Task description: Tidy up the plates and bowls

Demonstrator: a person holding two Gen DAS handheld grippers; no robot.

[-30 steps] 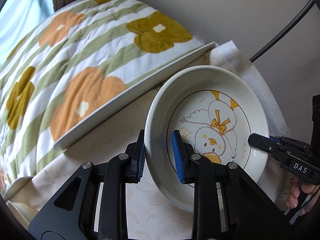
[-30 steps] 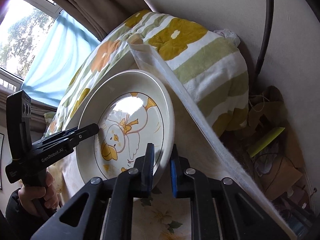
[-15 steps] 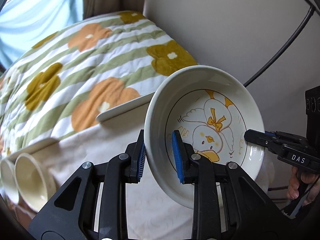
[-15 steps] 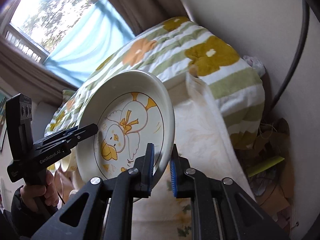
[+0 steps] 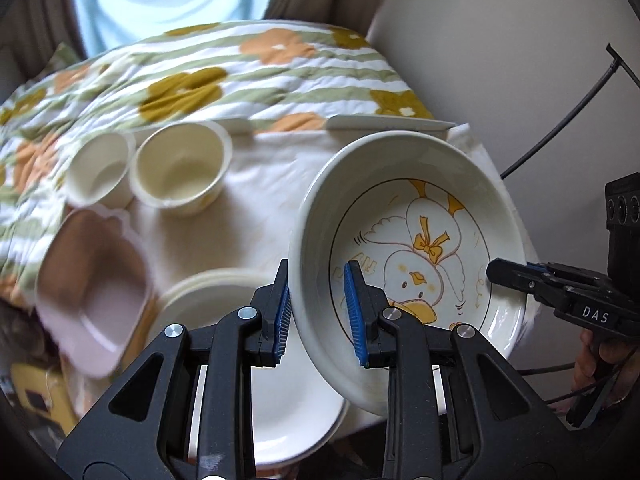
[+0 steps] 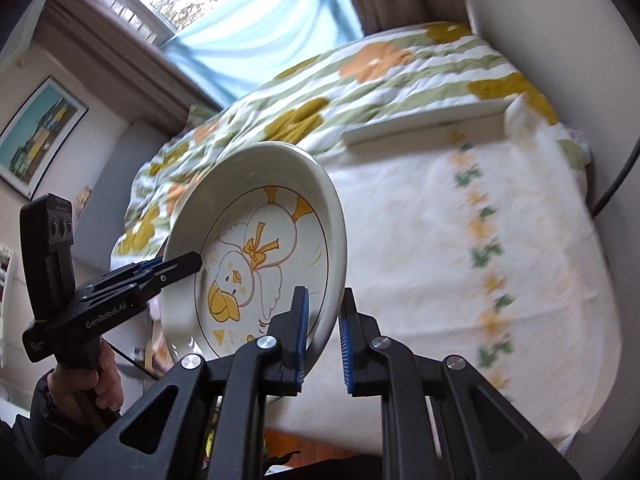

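The striped quilt with orange and ochre flowers [image 5: 248, 80] covers the bed behind the table. The table, under a cream cloth printed with green and yellow sprigs [image 6: 440, 240], is the landmark for all positions below.

The deep white ceramic plate with a yellow duck drawing [image 5: 420, 256] hangs above the table's near right corner, tilted steeply, its inner face toward both cameras. It rests on nothing; both grippers carry it.

On the table's near edge, left of the duck plate and lower, lies a stack of plain white plates [image 5: 280, 400], partly hidden by the left gripper. Left of that stack sits a pale pink squarish dish with a scalloped rim [image 5: 96, 292], blurred. Farther back on the table stand two cream round bowls side by side: the right one [image 5: 180, 168] and the left one [image 5: 98, 168], rims touching or nearly so; which cannot be told. A flat white rectangular board [image 6: 424, 126] lies along the table's far edge, against the quilt.

The left gripper [image 5: 318, 312] is clenched on the duck plate's near rim, one blue pad outside the wall, one inside. The right gripper [image 6: 324, 336] is clamped on the opposite rim in the same way. A hand [image 6: 80, 392] shows below the left gripper's handle in the right wrist view.
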